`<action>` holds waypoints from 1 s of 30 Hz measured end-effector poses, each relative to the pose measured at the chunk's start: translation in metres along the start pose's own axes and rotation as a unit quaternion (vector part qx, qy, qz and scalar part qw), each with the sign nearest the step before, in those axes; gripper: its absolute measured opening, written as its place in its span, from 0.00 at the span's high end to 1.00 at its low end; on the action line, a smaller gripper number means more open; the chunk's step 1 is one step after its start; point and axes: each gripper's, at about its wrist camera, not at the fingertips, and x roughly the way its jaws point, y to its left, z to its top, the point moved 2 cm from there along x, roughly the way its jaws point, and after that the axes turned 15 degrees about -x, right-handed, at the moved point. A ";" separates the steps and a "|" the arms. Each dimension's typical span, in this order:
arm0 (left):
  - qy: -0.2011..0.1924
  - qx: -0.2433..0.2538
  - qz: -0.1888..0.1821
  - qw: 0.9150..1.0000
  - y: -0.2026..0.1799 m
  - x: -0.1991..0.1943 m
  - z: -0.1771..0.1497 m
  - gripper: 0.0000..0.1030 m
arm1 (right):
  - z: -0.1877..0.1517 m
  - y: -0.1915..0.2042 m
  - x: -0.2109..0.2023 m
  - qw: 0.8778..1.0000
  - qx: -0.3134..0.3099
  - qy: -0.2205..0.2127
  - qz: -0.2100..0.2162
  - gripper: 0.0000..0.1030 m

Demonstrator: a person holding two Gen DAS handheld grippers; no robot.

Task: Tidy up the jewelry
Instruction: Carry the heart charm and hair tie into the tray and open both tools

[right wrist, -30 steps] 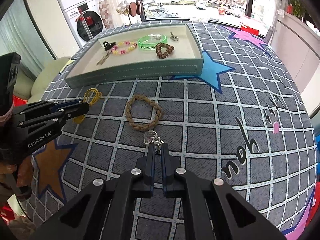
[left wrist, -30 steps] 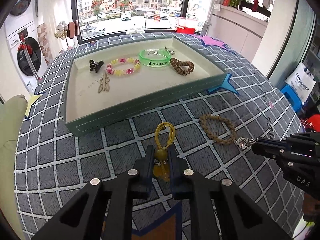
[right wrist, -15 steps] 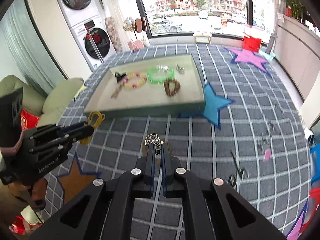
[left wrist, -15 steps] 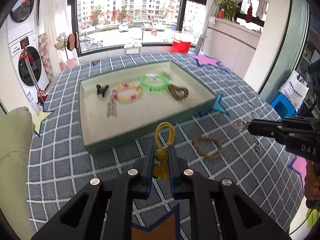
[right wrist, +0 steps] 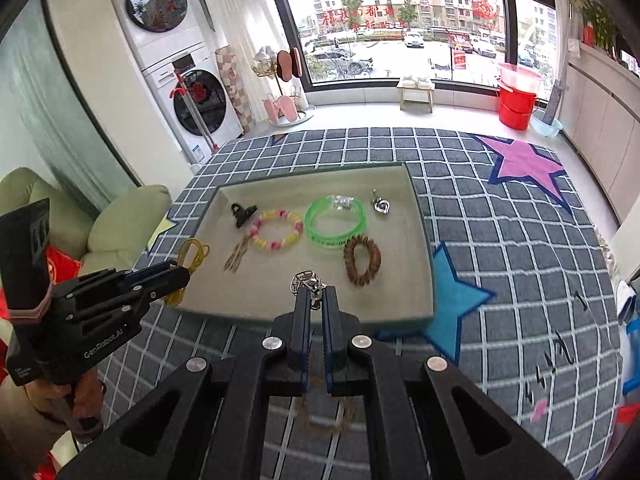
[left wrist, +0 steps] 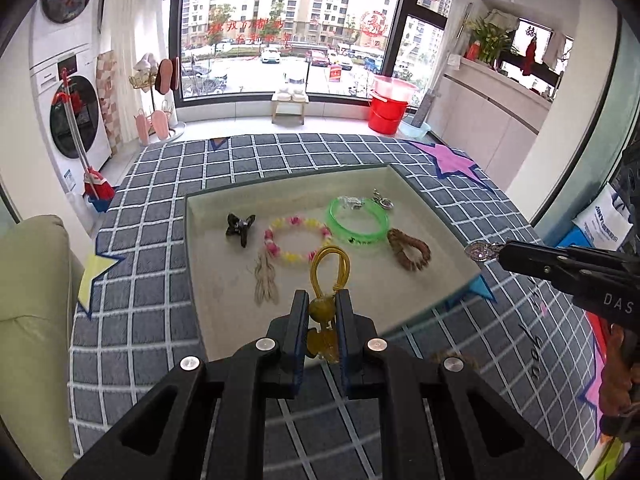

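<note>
Our left tongs [left wrist: 322, 308] grip the yellow loop [left wrist: 330, 268] and our right tongs [right wrist: 316, 300] pinch the silver charm [right wrist: 306, 280], both at lower centre, above the tray [right wrist: 424, 216]. Six pieces already lie inside; a braided ring [right wrist: 324, 416] remains on the rug [right wrist: 500, 264].

Bright window [left wrist: 288, 28], stacked washers [right wrist: 176, 64], grid-patterned rug [right wrist: 500, 248]

A grey checked rug [right wrist: 500, 240] with a pink star [right wrist: 524, 162] and a blue star [right wrist: 452, 292] covered the floor. Two stacked washers [right wrist: 180, 64] stood at the left wall. A red bucket [right wrist: 516, 104] and a small stool [right wrist: 416, 90] stood by the window [right wrist: 400, 16]. A green sofa [left wrist: 28, 320] was at the left.
</note>
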 end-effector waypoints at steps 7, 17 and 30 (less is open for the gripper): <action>0.029 0.002 0.008 1.000 -0.003 0.041 0.013 0.74 | 0.022 -0.023 0.036 1.000 0.009 0.014 -0.016 0.94; 0.074 -0.002 0.023 0.997 -0.001 0.085 0.013 0.74 | 0.034 -0.063 0.095 0.998 0.038 0.042 -0.034 0.94; 0.096 0.021 0.055 0.994 -0.007 0.103 0.003 0.74 | 0.021 -0.068 0.128 0.996 0.041 0.070 -0.028 0.94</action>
